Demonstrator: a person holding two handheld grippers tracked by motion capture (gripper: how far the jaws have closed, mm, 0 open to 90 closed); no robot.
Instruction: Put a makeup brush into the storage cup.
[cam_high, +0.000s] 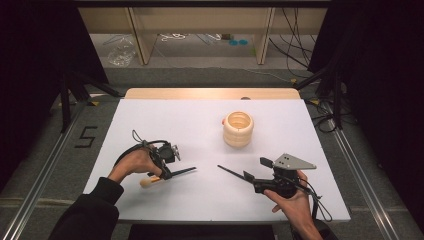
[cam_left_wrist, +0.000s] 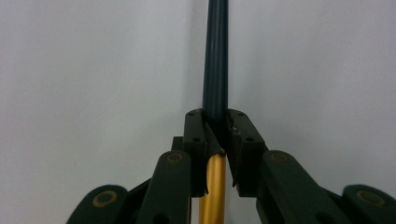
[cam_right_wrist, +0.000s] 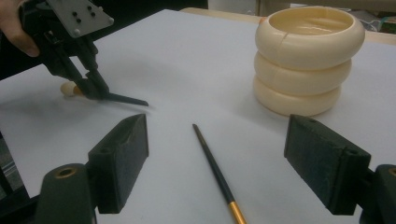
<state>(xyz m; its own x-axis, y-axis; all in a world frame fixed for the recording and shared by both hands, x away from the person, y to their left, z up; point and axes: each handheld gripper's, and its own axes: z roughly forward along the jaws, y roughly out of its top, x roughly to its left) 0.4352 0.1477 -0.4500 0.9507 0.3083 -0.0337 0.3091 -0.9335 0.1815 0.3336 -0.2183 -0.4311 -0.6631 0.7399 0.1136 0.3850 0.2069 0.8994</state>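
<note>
Left hand-held gripper (cam_high: 167, 167) clenched on slim brush (cam_left_wrist: 215, 84) low over worktop (cam_high: 200, 130); dark shaft juts ahead, gold band between pads, pale handle end (cam_high: 146, 182) behind; bristle tip cut off at frame edge. Right hand-held gripper (cam_right_wrist: 233, 163) released, jaws wide, second brush (cam_right_wrist: 212, 163) lying on worktop between them, near end cut off. Cream ribbed holder (cam_high: 238, 129) stands beyond, apart.

Cream ringed holder (cam_high: 238, 129), white table (cam_high: 150, 120)
</note>
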